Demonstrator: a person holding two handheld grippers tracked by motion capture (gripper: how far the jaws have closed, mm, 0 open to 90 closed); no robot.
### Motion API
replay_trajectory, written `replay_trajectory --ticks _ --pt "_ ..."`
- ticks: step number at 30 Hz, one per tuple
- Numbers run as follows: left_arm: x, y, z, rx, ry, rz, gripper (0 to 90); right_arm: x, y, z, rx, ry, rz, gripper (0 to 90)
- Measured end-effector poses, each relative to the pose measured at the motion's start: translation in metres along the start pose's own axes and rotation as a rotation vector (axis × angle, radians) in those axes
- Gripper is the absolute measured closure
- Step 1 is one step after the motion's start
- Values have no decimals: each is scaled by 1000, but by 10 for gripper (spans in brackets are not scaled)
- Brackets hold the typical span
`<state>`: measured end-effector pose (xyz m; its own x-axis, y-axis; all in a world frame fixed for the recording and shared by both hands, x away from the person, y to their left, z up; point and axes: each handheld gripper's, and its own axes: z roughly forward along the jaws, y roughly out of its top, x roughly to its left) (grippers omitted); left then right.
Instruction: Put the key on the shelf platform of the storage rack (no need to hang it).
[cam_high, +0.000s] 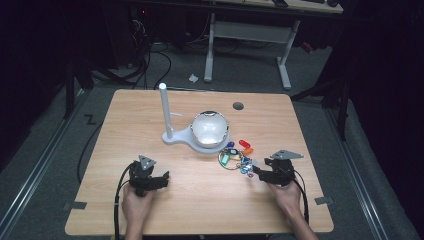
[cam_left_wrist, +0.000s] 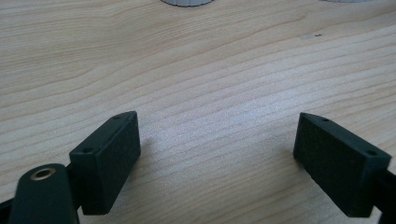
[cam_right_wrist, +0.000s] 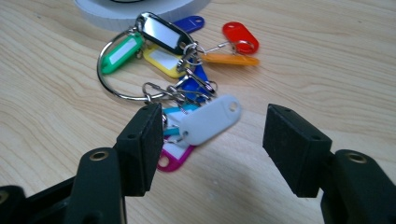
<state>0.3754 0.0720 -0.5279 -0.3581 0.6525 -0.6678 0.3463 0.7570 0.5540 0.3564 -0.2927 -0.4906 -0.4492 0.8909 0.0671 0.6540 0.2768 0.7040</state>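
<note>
between right gripper (cam_right_wrist: 210, 140) jaws, key tags (cam_right_wrist: 187, 84)

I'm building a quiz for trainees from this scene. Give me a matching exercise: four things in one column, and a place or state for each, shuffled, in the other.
Things:
1. bunch of coloured plastic key tags on a metal ring
2. left gripper
3. white plastic post on its base
4. red key tag

Places or states:
A. standing upright left of the dome
B. open over bare wood
C. lying just ahead of the open right gripper
D. at the bunch's far edge, beside an orange tag

Pairs: 1-C, 2-B, 3-A, 4-D
</note>
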Motion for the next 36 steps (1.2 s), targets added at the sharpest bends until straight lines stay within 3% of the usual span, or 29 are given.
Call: replay_trajectory --ticks 11,25,30,36 --pt "0 0 0 1 4 -5 151 11 14 17 15 36 -47 385" --pt "0 0 0 -1 2 -6 151 18 18 40 58 58 -67 401" --pt "0 0 0 0 1 -2 151 24 16 46 81 43 -120 424" --pt "-1 0 0 1 5 -10 151 27 14 48 88 49 -158 562"
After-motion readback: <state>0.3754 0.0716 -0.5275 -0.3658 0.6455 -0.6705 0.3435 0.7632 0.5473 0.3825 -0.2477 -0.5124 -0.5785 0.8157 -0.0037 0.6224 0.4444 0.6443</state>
